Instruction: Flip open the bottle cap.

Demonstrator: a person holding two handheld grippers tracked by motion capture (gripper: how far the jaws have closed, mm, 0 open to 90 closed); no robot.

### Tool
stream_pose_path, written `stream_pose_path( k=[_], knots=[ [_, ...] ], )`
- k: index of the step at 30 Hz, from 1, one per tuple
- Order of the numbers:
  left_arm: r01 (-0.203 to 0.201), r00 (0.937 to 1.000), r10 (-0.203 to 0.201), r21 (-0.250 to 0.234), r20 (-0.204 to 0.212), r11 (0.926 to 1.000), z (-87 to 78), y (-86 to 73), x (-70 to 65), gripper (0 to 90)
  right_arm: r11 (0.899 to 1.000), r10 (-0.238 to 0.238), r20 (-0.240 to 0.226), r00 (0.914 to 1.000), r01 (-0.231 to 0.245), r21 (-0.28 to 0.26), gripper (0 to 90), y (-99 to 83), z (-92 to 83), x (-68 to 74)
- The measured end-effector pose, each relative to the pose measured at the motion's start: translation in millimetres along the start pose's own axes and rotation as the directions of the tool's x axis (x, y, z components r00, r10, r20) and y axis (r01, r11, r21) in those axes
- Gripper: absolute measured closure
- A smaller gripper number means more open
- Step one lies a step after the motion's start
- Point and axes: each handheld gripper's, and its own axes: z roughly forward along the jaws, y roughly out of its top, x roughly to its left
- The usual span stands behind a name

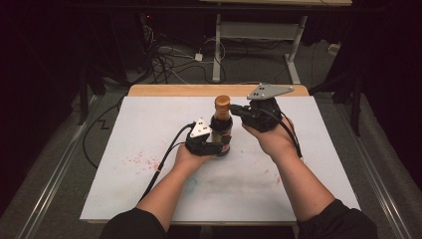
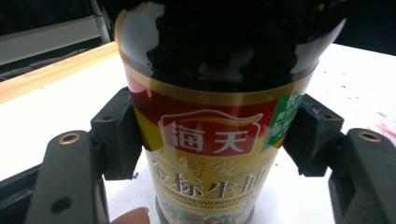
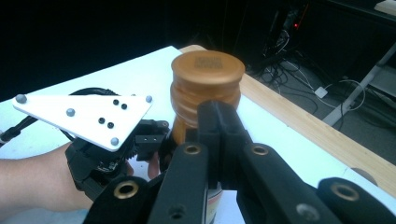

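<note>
High view: a soy sauce bottle stands upright near the middle of the white table. Left gripper clamps the bottle's labelled body, one jaw on each side. Right gripper sits just beside the bottle's bronze cap, its jaws pressed together.

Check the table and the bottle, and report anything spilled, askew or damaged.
The white table mat is stained: red speckles near the left forearm and a faint grey-green smear between the arms. The dark soy sauce bottle with its bronze cap stands upright, capped, in the left gripper.
</note>
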Motion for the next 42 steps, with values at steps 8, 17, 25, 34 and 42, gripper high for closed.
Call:
stream_pose_path(
  k=[8, 17, 25, 34, 42],
  knots=[
    [0.004, 1.0000, -0.004, -0.007, -0.002, 1.0000, 0.1, -0.4, -0.3, 29.0, 1.000, 0.008, 0.005, 1.0000, -0.008, -0.018, 90.0, 2.7, 0.1, 0.7],
    [0.003, 1.0000, -0.003, -0.007, -0.003, 1.0000, 0.0, -0.5, 0.1, 29.0, 0.999, 0.015, 0.008, 0.9999, -0.015, -0.041, 90.0, 4.3, 0.6, 1.5],
    [0.009, 1.0000, -0.009, -0.011, -0.003, 0.9999, -0.2, -0.4, 0.3, 29.0, 0.998, 0.019, 0.010, 0.9998, -0.018, -0.057, 90.0, 7.1, 1.1, 1.3],
    [0.006, 1.0000, -0.006, -0.010, -0.003, 0.9999, -0.2, -0.7, 0.2, 29.0, 0.998, 0.018, 0.013, 0.9997, -0.017, -0.065, 90.0, 11.2, 1.1, 1.9],
    [0.006, 1.0000, -0.006, -0.013, -0.005, 0.9999, -0.3, -0.9, 0.2, 29.0, 0.998, 0.016, 0.014, 0.9998, -0.015, -0.068, 90.0, 13.7, 2.2, 2.0]
  ],
)
